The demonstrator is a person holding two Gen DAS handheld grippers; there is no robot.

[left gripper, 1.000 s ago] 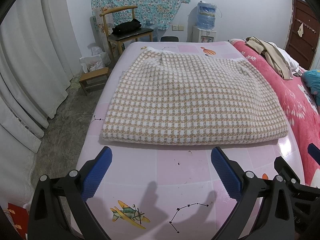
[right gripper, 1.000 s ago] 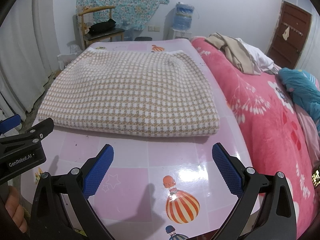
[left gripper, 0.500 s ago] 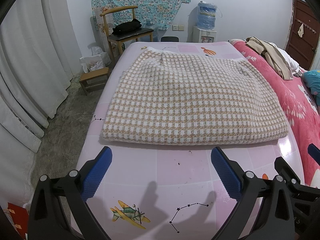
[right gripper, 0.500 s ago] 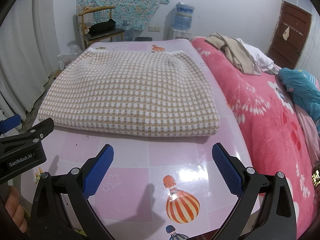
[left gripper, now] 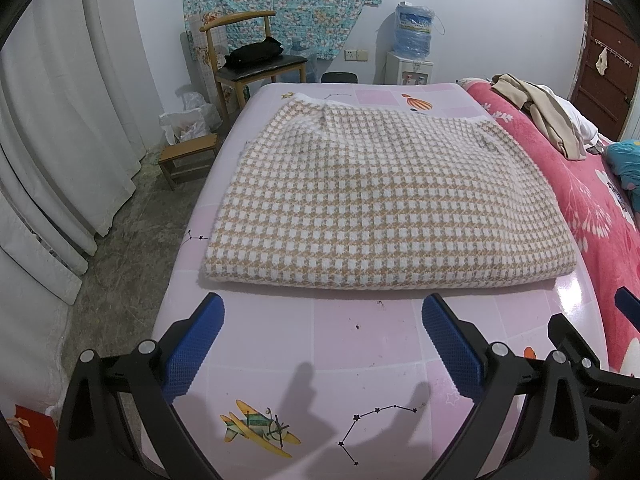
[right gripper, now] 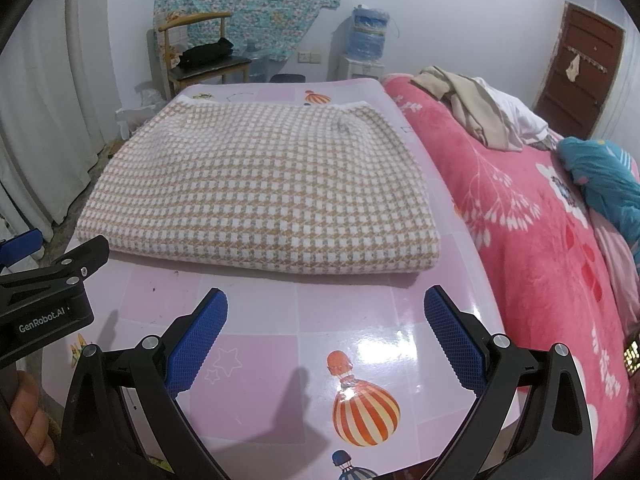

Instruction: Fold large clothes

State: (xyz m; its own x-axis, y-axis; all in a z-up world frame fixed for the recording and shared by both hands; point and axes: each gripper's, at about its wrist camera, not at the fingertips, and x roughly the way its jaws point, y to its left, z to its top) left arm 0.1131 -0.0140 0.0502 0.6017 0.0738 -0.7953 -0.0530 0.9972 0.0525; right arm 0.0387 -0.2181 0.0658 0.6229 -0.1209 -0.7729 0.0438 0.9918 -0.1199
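Left wrist view: checked knit garment (left gripper: 384, 204) lies folded flat mid-worktop (left gripper: 360, 344), its fold edge facing both grippers, far hem near the back edge. Left gripper (left gripper: 322, 326) and right gripper (right gripper: 325, 320) hover just short of it, jaws spread wide, empty. Looks thick, soft, floppy, moderately heavy; likely sags. Best pinched at the two near corners, through all layers.

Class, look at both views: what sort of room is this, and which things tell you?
Most likely a bedroom in a home. A pink blanket covers what looks like a bed, loose clothes are heaped on it, and a chair and water dispenser stand by the wall.
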